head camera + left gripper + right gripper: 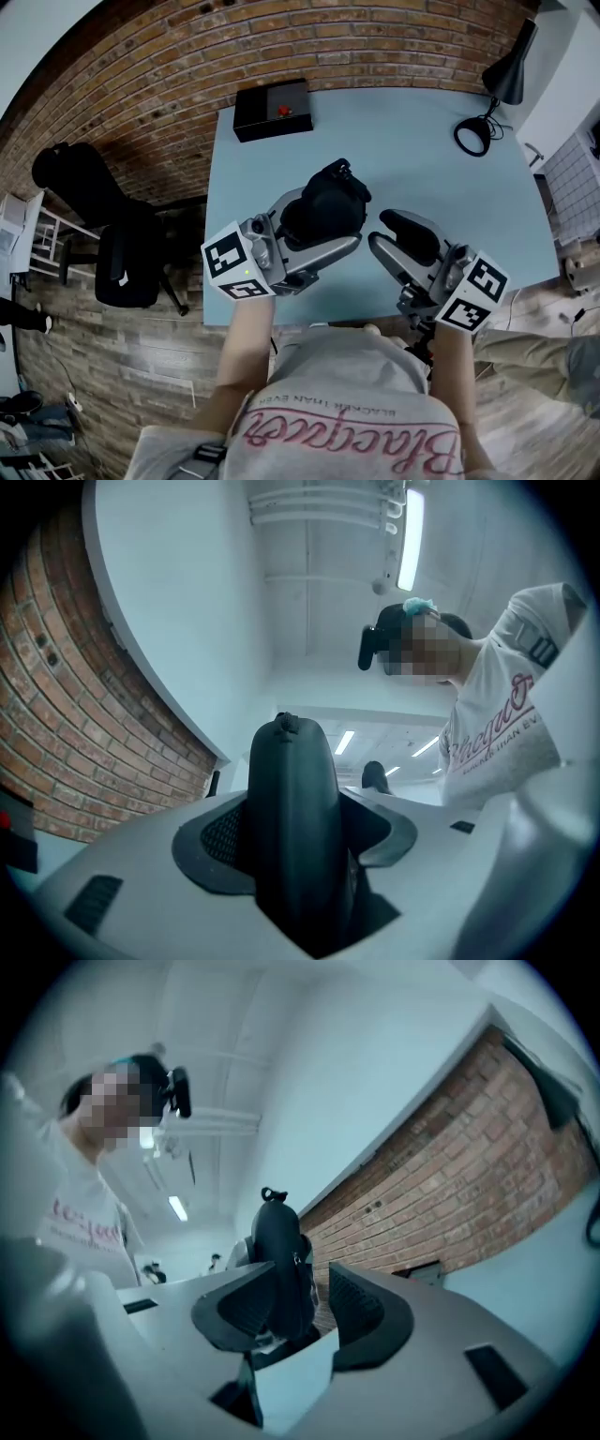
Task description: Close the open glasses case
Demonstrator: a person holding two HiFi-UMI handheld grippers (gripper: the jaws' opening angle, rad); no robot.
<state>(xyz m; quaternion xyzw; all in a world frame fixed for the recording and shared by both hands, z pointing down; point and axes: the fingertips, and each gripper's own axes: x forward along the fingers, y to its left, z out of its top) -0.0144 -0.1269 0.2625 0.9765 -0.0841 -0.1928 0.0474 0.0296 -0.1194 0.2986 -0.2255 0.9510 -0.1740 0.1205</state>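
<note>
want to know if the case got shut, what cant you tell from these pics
- Glasses case seam: the head view shows only its dark top. In the left gripper view the left gripper, shut on it, covers its sides.
- Inside of the case: not seen in any view.
- Right gripper: jaws apart, contact with the case unclear.
- Red item on the black box: too small in the head view.
</note>
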